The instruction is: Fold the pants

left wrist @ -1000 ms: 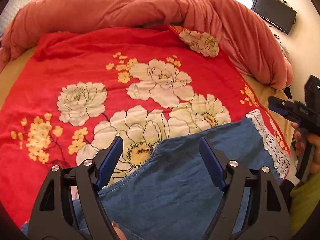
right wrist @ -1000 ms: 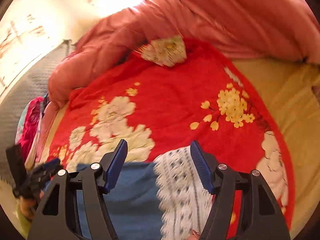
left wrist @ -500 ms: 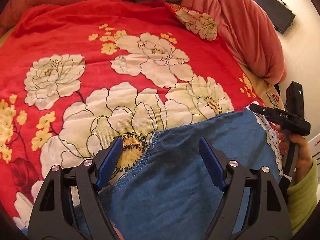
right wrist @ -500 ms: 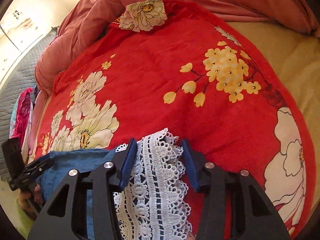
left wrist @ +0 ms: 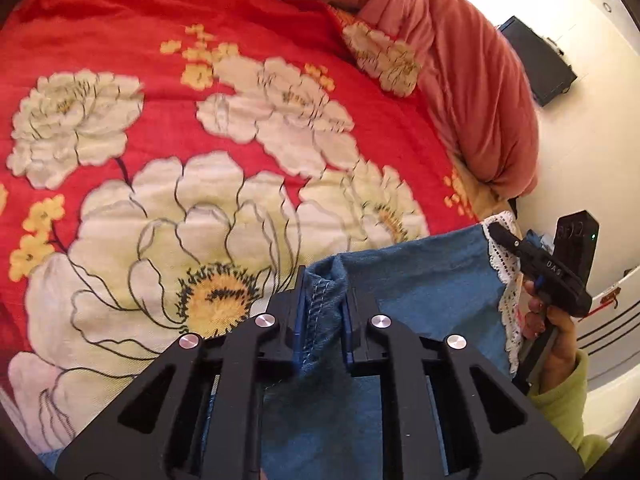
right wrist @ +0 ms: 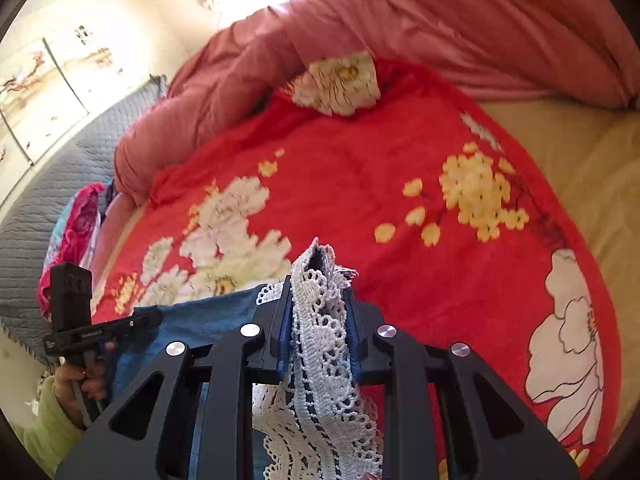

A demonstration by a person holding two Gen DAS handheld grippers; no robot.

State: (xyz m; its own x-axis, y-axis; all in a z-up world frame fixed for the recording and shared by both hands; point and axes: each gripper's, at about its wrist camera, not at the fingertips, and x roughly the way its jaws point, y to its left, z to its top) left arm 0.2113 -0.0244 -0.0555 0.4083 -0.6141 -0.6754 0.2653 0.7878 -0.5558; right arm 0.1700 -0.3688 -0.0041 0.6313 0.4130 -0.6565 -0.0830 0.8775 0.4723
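Observation:
Blue denim pants (left wrist: pixel 420 280) with a white lace hem (right wrist: pixel 320 320) lie on a red flowered blanket (left wrist: pixel 200 100). My left gripper (left wrist: pixel 323 300) is shut on a stitched denim edge of the pants, which bunches up between the fingers. My right gripper (right wrist: pixel 318 300) is shut on the lace hem, which stands up between its fingers. In the left wrist view the right gripper (left wrist: pixel 540 264) shows at the pants' right end by the lace (left wrist: pixel 504 280). In the right wrist view the left gripper (right wrist: pixel 100 332) shows at the pants' left end (right wrist: pixel 208 320).
A pink duvet (right wrist: pixel 440 20) is heaped along the far side of the bed. Beige sheet (right wrist: pixel 580 152) shows to the right of the blanket. Pink clothes (right wrist: pixel 76 232) lie on a grey quilt at the left. A dark screen (left wrist: pixel 540 60) hangs on the wall.
Both grippers have closed: the left on the denim edge, the right on the lace hem. Both have moved in close over the pants.

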